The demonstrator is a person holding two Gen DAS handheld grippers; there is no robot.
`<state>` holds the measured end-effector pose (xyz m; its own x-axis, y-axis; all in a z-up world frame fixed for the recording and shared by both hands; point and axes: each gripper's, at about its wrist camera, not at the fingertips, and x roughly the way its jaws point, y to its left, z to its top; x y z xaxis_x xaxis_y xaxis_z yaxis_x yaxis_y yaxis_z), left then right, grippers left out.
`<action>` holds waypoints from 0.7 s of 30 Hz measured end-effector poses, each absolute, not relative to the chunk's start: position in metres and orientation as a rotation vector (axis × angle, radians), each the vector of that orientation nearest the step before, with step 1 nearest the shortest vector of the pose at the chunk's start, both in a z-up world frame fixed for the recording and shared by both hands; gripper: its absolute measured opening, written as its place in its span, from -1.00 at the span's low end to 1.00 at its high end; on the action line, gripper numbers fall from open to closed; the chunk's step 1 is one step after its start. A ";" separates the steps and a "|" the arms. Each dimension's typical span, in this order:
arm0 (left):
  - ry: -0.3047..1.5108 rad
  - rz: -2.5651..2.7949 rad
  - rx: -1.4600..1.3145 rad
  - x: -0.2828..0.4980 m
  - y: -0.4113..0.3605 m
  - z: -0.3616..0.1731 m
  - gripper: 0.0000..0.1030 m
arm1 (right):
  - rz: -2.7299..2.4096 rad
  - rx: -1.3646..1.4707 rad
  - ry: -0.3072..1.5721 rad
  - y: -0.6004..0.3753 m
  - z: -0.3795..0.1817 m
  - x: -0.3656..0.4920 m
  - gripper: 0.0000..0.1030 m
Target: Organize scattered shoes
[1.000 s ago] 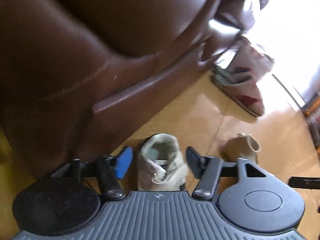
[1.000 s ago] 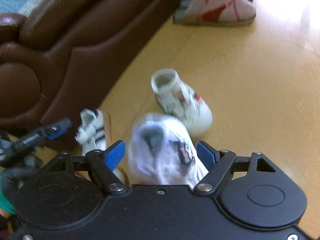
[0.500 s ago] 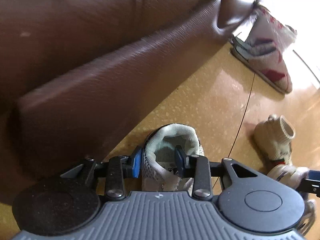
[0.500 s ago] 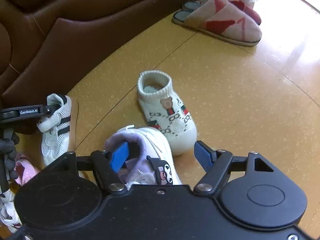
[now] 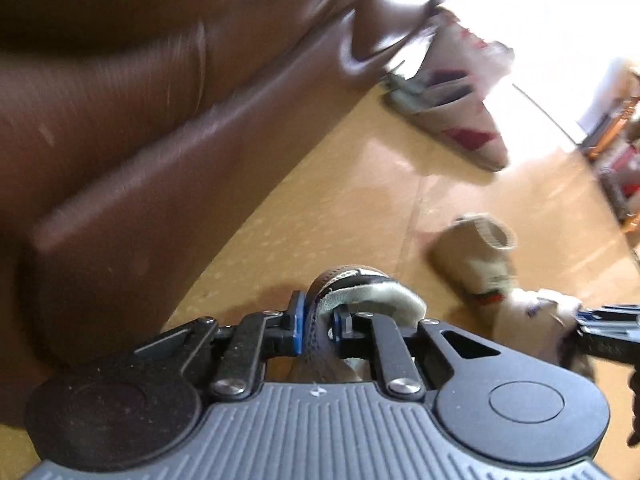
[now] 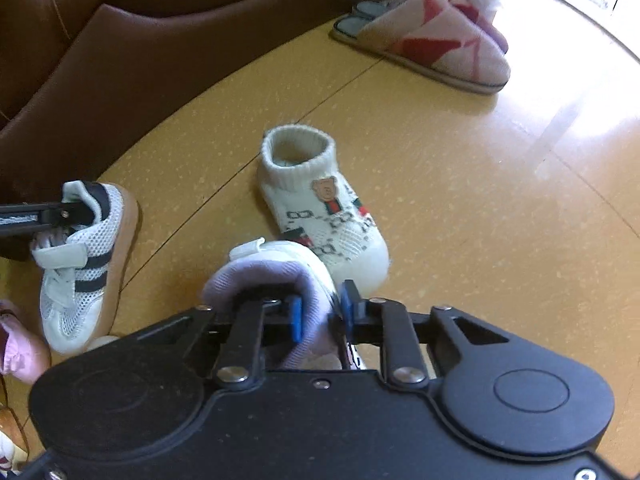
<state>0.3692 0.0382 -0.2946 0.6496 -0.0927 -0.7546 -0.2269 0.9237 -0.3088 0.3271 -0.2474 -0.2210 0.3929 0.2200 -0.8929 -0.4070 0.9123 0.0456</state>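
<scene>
My left gripper [image 5: 318, 322] is closing its jaws on the collar of a white mesh sneaker [image 5: 360, 292] with dark stripes, and the pads press the wall from both sides. In the right wrist view that sneaker [image 6: 80, 260] lies at the left beside the sofa. My right gripper [image 6: 320, 314] is closing on the lilac padded collar of a white toddler shoe [image 6: 280, 264], with one pad inside and one outside. A cream sock shoe [image 6: 324, 208] with a bear patch lies just beyond it on the floor.
A brown leather sofa [image 6: 120, 40] runs along the left and back. A pair of red-and-beige slippers [image 6: 432, 40] sits by its far end. A pink shoe [image 6: 16, 344] shows at the left edge. The yellow floor [image 6: 500, 220] stretches to the right.
Both grippers have gone from open around their shoes to pinching the collars. The right one sank lower over its lilac-lined shoe. The left wrist view has swung and blurred.
</scene>
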 end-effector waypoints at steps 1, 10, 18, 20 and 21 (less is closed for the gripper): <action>0.854 0.064 -0.393 0.363 0.037 -0.286 -0.79 | 0.388 -0.172 1.087 -0.253 -0.214 0.326 -0.69; 0.788 -0.040 -0.382 0.306 0.041 -0.195 -0.81 | 0.352 0.008 1.006 -0.276 -0.125 0.300 -0.72; 0.802 -0.081 -0.328 0.212 0.082 -0.128 -0.81 | 0.373 0.139 1.022 -0.253 -0.075 0.222 -0.72; 0.806 -0.075 -0.331 0.191 0.095 -0.118 -0.81 | 0.379 0.210 1.031 -0.245 -0.072 0.193 -0.72; 0.809 -0.064 -0.332 0.174 0.106 -0.111 -0.81 | 0.382 0.254 1.038 -0.239 -0.073 0.175 -0.72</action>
<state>0.1741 0.1056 -0.1115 0.6914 -0.1824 -0.6990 -0.0694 0.9464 -0.3156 0.1746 -0.2388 -0.0726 0.4510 0.4231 -0.7858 -0.1869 0.9057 0.3804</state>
